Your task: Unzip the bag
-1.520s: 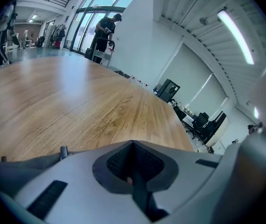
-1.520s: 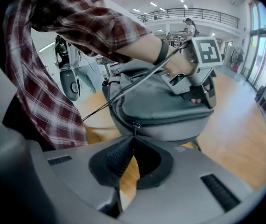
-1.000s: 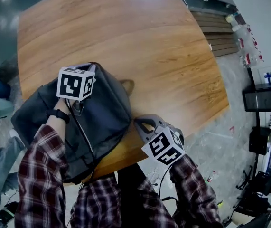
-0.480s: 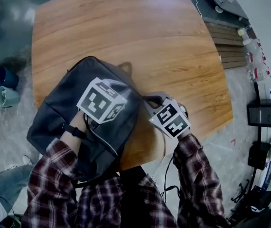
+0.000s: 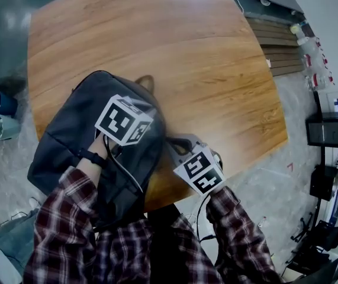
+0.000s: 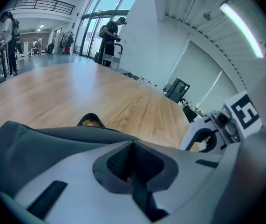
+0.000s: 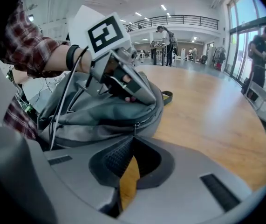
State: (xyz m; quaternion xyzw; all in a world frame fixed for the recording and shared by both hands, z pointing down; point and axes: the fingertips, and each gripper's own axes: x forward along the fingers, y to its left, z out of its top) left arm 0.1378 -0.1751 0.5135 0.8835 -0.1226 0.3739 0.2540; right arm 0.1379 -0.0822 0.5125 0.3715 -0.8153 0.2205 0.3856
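A dark grey backpack [image 5: 74, 135] lies at the near left of the round wooden table [image 5: 186, 52], partly over its edge. My left gripper [image 5: 134, 123] rests on the bag's top, and its jaws [image 6: 133, 169] are shut with grey bag fabric [image 6: 39, 139] at their tips. From the right gripper view, the left gripper [image 7: 128, 85] pinches the bag's upper fold [image 7: 100, 115]. My right gripper [image 5: 171, 147] meets the bag's right edge. Its jaws [image 7: 133, 146] are shut on the small metal zipper pull [image 7: 134, 125].
The bag's strap loop [image 5: 145, 83] lies on the wood behind the bag. The table's near edge runs under my right gripper. A shelf with bottles [image 5: 311, 58] stands far right. People [image 6: 109, 36] stand far off in the hall.
My left gripper has come down from the bag's rear onto its top right side. My right gripper has moved up from below the table edge to the bag's zipper.
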